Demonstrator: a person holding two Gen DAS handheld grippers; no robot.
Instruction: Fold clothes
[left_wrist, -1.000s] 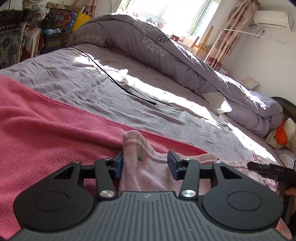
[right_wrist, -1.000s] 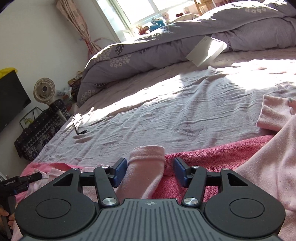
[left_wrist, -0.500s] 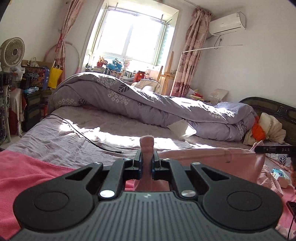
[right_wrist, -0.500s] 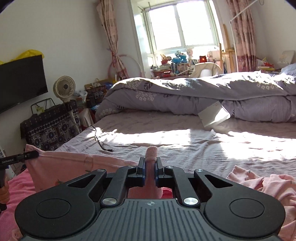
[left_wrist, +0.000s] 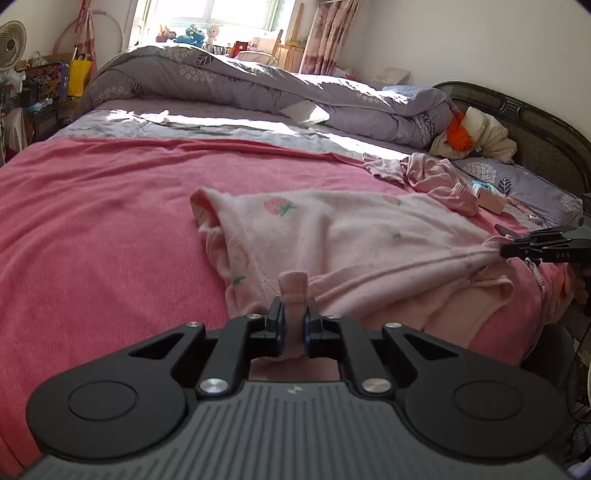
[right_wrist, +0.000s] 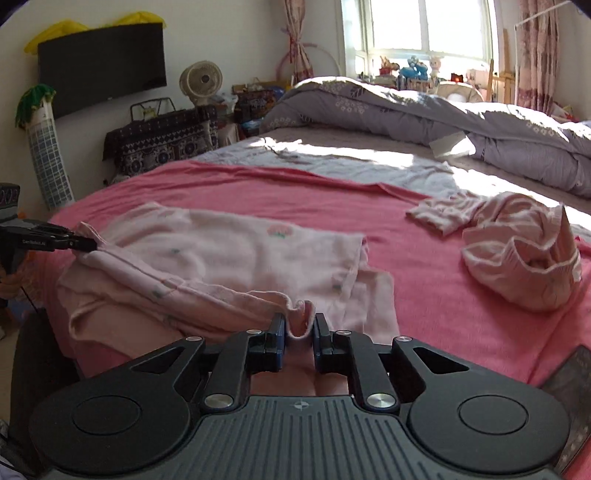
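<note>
A pale pink garment (left_wrist: 332, 236) with strawberry prints lies doubled over on the pink blanket (left_wrist: 92, 221). My left gripper (left_wrist: 293, 314) sits at its near hem. Its jaws are opening, with a tuft of the cloth still pinched between the pads. The right gripper (left_wrist: 504, 251) shows at the hem's other end. In the right wrist view the same garment (right_wrist: 229, 251) stretches left to the left gripper (right_wrist: 88, 243). My right gripper (right_wrist: 299, 325) has opening jaws, and a slack curl of hem lies loosely between them.
A heap of striped pink clothes (right_wrist: 517, 258) lies on the blanket (right_wrist: 424, 295) to the right. A rolled grey duvet (left_wrist: 258, 85) fills the bed's far side, and a dark headboard (left_wrist: 535, 129) stands at the right. A fan (right_wrist: 201, 79) and TV (right_wrist: 103, 68) stand beyond the bed's left edge.
A second ago both jaws stood open around the hem, then they shut and lifted it. Now the garment is laid flat on the blanket and both jaws have widened slightly.
</note>
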